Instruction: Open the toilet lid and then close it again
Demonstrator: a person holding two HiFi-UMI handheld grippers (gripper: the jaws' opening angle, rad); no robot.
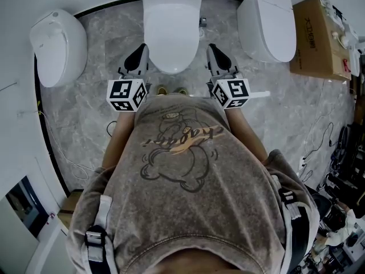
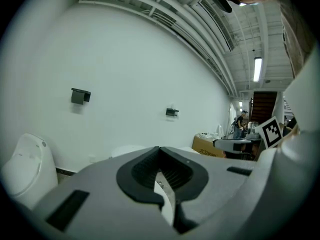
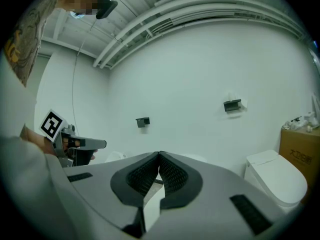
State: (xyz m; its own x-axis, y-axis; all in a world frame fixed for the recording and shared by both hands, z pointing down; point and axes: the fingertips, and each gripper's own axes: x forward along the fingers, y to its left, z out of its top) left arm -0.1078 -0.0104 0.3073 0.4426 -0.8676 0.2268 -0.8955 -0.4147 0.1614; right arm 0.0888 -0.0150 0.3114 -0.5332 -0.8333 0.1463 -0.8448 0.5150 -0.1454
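White glossy oval toilet lid (image 1: 171, 33), lying down, at the far edge of the grey marbled floor (image 1: 102, 96). The left gripper (image 1: 137, 60) and right gripper (image 1: 218, 57) flank its front, jaws clenched and empty. Opening seems not yet begun; the next move calls for tips under the front lip.

A person (image 1: 182, 176) stands over a closed white toilet lid (image 1: 171, 27), the left gripper (image 1: 140, 51) and right gripper (image 1: 214, 50) flanking its front, a second toilet (image 1: 60, 45) at left, a third toilet (image 1: 268, 24) and cardboard box (image 1: 313, 39) at right.
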